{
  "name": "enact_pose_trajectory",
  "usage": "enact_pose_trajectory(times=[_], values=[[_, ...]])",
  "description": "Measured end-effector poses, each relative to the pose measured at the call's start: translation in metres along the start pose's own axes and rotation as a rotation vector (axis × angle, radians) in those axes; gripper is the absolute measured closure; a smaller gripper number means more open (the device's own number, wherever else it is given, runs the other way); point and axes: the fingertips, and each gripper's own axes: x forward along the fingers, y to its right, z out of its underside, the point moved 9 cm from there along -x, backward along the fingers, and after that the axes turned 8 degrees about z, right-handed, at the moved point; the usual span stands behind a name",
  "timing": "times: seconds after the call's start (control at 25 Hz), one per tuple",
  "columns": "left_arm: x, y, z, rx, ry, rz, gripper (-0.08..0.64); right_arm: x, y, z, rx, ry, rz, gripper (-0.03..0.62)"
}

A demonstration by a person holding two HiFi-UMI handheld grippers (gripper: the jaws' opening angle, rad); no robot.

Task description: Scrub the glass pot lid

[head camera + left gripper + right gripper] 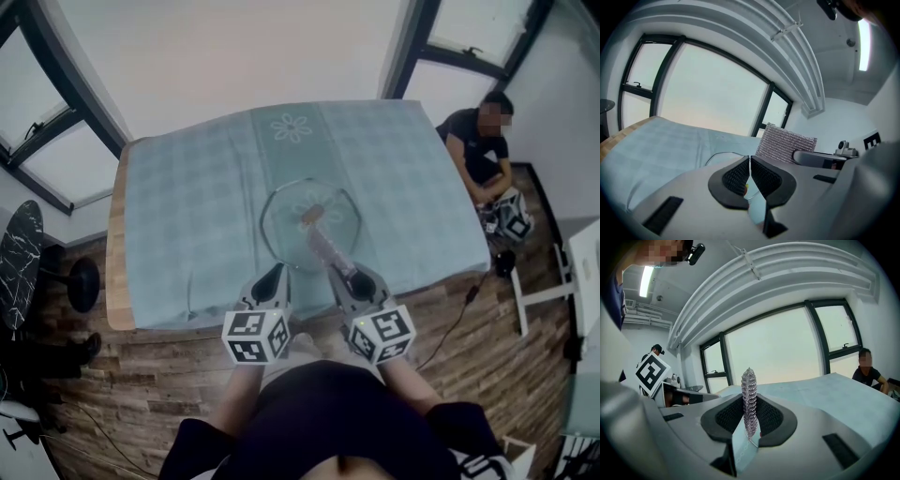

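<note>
Reach is the deciding thing here. The round clear glass pot lid point(286, 225) lies flat near the middle of the table point(114, 253), straight ahead of both claws and close to each.

The right claw point(341, 272) is the working one. It pinches a silvery metal-mesh scouring pad point(324, 246) whose long axis runs forward from the jaws, out over the lid towards the brownish knob point(312, 214) at its centre. Whether the pad's far end touches the glass I cannot tell. In the right gripper view the pad point(749, 394) stands edge-on and upright between the jaws, gripped by its lower part.

The left claw point(274, 275) sits at the lid's near rim with its jaws pressed together. The left gripper view shows only a hairline between them, and I cannot tell if the rim is caught there. Scrubbing would likely call for sweeping the pad across the glass while the left claw steadies the rim.

A pale blue-green checked cloth point(187, 206) covers the table, with bare wood showing along its left edge. Around it are a wood-plank floor point(469, 366) and large dark-framed windows point(56, 159). A person point(478, 145) sits beyond the table's far right corner.
</note>
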Motion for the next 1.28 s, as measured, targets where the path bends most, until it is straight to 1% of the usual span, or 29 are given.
enact_pose_trajectory(times=[0.16, 0.28, 0.52, 0.64, 0.68, 0.84, 1.04, 1.28], values=[[0.009, -0.021, -0.006, -0.003, -0.004, 0.003, 0.548, 0.024, -0.002, -0.005, -0.005, -0.015, 0.009, 0.511], [0.014, -0.034, -0.009, -0.02, -0.003, 0.009, 0.548, 0.037, -0.002, -0.009, -0.016, -0.014, 0.029, 0.511], [0.024, -0.064, -0.012, -0.088, 0.011, -0.005, 0.548, 0.052, 0.002, -0.015, -0.09, -0.056, 0.068, 0.511], [0.033, -0.07, -0.019, -0.115, 0.034, -0.002, 0.548, 0.06, 0.011, -0.025, -0.117, -0.081, 0.09, 0.511], [0.036, -0.072, -0.021, -0.117, 0.04, -0.001, 0.548, 0.065, 0.013, -0.027, -0.121, -0.083, 0.093, 0.511], [0.045, -0.08, -0.026, -0.109, 0.044, -0.007, 0.548, 0.09, 0.022, -0.025, -0.139, -0.038, 0.094, 0.511], [0.062, -0.094, -0.032, -0.104, 0.014, -0.001, 0.548, 0.126, 0.039, -0.024, -0.133, -0.06, 0.113, 0.511], [0.076, -0.117, -0.043, -0.112, 0.012, -0.012, 0.548, 0.167, 0.05, -0.026, -0.126, -0.072, 0.146, 0.511]])
